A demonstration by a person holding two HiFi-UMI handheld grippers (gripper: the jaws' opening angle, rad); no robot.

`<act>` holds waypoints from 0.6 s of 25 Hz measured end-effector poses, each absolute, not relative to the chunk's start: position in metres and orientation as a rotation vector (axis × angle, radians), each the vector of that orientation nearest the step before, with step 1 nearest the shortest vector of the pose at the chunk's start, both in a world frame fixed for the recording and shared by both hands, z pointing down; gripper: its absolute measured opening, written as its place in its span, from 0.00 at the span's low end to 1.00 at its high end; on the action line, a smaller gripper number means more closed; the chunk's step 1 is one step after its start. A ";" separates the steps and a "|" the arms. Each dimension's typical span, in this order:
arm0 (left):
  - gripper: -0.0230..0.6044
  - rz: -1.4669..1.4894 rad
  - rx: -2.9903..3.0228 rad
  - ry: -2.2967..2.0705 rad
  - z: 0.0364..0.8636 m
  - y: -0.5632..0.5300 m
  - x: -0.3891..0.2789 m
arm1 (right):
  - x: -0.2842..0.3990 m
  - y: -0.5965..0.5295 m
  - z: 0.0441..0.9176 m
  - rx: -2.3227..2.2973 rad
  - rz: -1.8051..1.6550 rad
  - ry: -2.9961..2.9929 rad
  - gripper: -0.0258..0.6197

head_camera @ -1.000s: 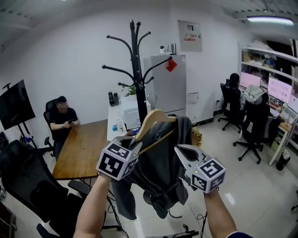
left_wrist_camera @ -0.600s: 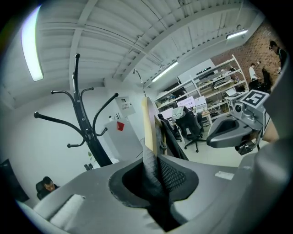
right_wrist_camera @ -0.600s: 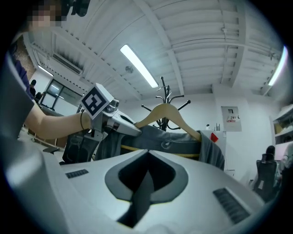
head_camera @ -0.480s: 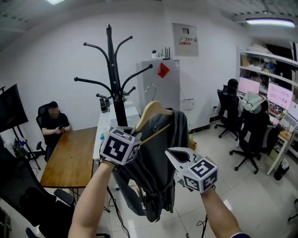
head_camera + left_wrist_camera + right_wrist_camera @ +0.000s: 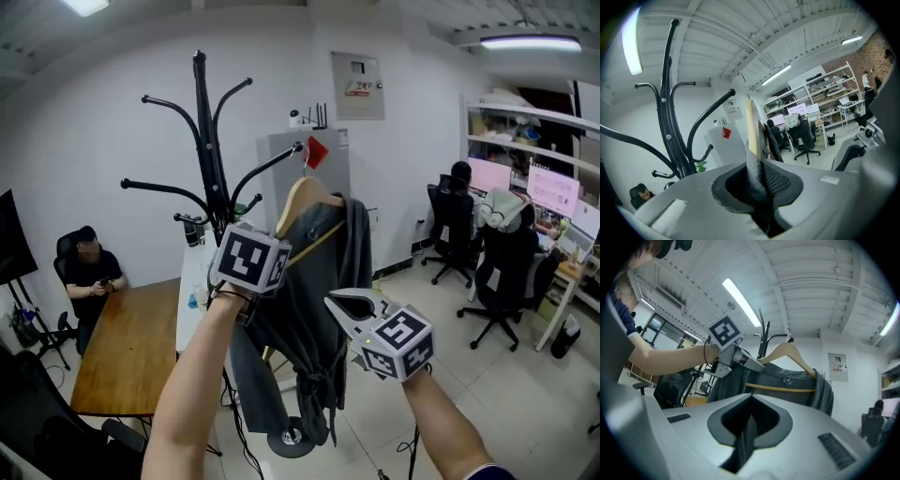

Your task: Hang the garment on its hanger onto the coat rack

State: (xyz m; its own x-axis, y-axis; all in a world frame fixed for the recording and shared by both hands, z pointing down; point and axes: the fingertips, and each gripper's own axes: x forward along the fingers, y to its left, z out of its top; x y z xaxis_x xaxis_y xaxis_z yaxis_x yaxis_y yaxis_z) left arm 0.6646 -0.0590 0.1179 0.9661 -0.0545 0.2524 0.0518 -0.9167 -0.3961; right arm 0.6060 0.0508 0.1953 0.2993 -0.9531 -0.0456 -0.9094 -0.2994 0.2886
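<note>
A dark grey garment (image 5: 314, 272) hangs on a wooden hanger (image 5: 300, 202) in front of the black coat rack (image 5: 208, 141). The hanger's metal hook (image 5: 744, 84) stands upright, just right of the knob of one curved rack arm (image 5: 710, 112) and apart from it. My left gripper (image 5: 281, 248) is shut on the garment's shoulder over the hanger's left end, and cloth fills its jaws (image 5: 757, 183). My right gripper (image 5: 349, 305) sits lower at the garment's right edge. In the right gripper view a strip of grey cloth runs through its closed jaws (image 5: 745, 437).
The rack's round base (image 5: 292, 439) stands on the tiled floor under the garment. A wooden table (image 5: 122, 347) with a seated person (image 5: 89, 267) lies to the left. A grey fridge (image 5: 328, 192) stands behind, with office chairs (image 5: 506, 272) and desks at the right.
Both grippers have carried the hanger and garment upward and closer to the rack. The hook now stands level with a rack arm's tip. Both grips are unchanged.
</note>
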 end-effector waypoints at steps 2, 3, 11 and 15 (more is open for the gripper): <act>0.15 -0.349 -2.725 0.002 0.112 -0.064 0.679 | 0.614 0.043 0.192 2.362 -0.315 -1.701 0.04; 0.15 -0.344 -2.731 0.000 0.110 -0.064 0.685 | 0.618 0.040 0.190 2.363 -0.319 -1.695 0.04; 0.15 -0.370 -2.772 0.081 0.113 -0.078 0.719 | 0.645 0.033 0.183 2.325 -0.353 -1.723 0.04; 0.15 -0.364 -2.777 0.174 0.128 -0.087 0.715 | 0.655 0.028 0.190 2.282 -0.342 -1.770 0.04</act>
